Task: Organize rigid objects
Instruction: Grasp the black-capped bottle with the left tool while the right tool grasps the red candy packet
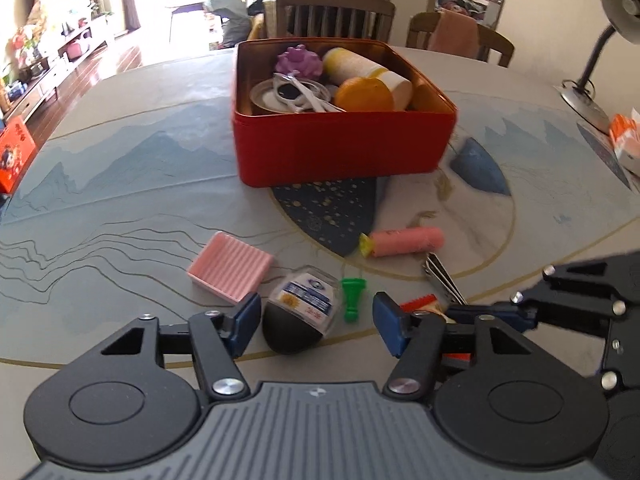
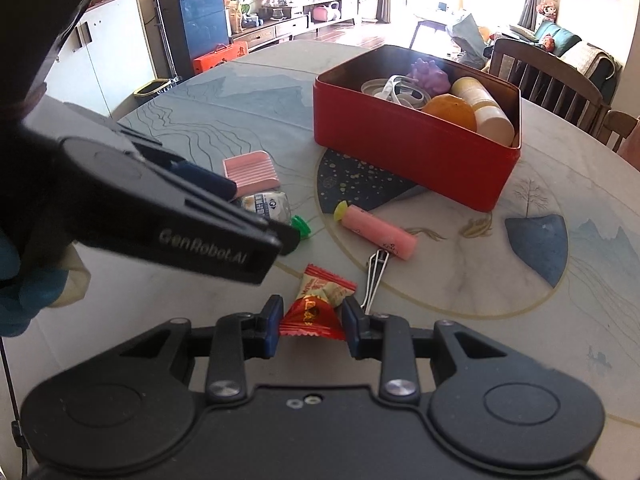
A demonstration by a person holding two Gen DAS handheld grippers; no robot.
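In the left wrist view my left gripper stands open just above the table. A small egg-shaped container with a black base and a labelled clear top lies between its fingers, close to the left pad, and a green peg lies beside it. My right gripper is shut on a red and gold candy wrapper. The open red tin farther back holds an orange, a purple toy, a yellow-white tube and a white cable. A pink ribbed soap dish, a pink cylinder and nail clippers lie loose on the table.
The table is round with a printed mountain pattern. A desk lamp and an orange-white packet are at its right edge. Wooden chairs stand behind the tin. The two grippers are close together at the near edge.
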